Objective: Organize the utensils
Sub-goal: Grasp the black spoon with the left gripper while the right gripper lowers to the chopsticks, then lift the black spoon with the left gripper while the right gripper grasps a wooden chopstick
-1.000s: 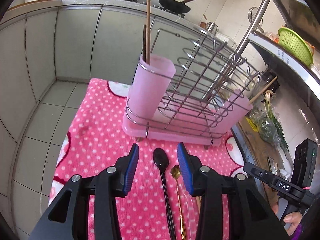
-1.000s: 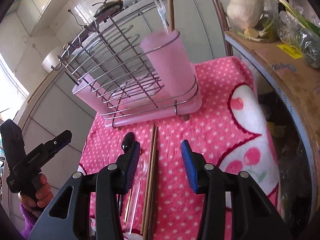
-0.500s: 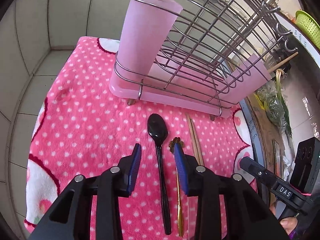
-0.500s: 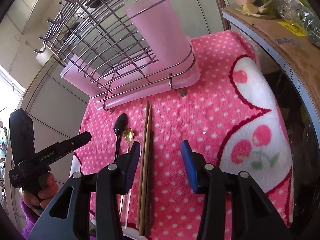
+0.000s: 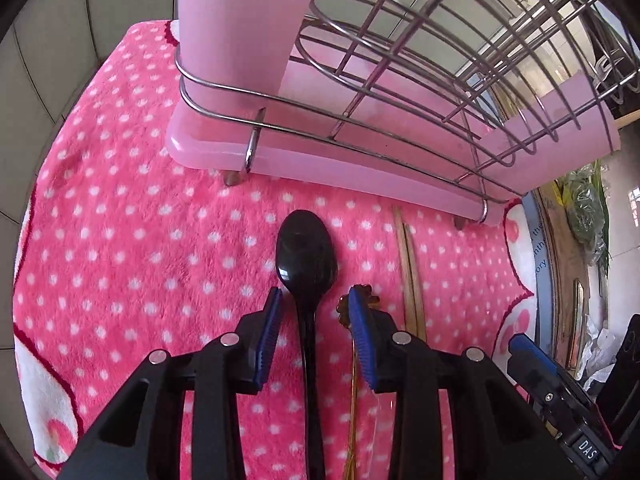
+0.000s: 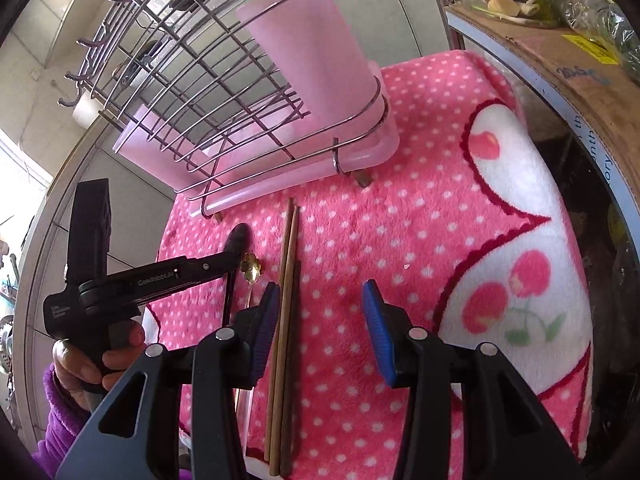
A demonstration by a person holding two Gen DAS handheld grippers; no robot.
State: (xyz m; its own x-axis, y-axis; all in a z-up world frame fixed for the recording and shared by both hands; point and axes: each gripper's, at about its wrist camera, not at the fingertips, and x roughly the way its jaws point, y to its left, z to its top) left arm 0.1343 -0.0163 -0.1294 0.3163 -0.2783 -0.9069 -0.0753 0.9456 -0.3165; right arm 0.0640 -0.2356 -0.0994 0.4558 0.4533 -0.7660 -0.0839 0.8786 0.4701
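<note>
— Now, status of the left gripper [image 5: 314, 306]?

— Spread, straddling the black spoon [image 5: 306, 258] at its neck on the pink cloth [image 5: 120, 240]; pads not touching.

— How should I close?

— I would centre on the handle and squeeze evenly. The gold spoon [image 5: 360, 304] lies just beside the right pad; avoid catching it.

— The right gripper [image 6: 320, 312]?

— Spread, empty, over the chopsticks [image 6: 286, 320]. The rack [image 5: 360, 92] stands beyond the spoons, well clear.

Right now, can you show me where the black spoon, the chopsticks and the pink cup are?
black spoon [image 5: 306, 258]: left wrist view, on its bowl.
chopsticks [image 6: 285, 300]: right wrist view, halfway along the sticks.
pink cup [image 6: 308, 48]: right wrist view, on its side wall.
</note>
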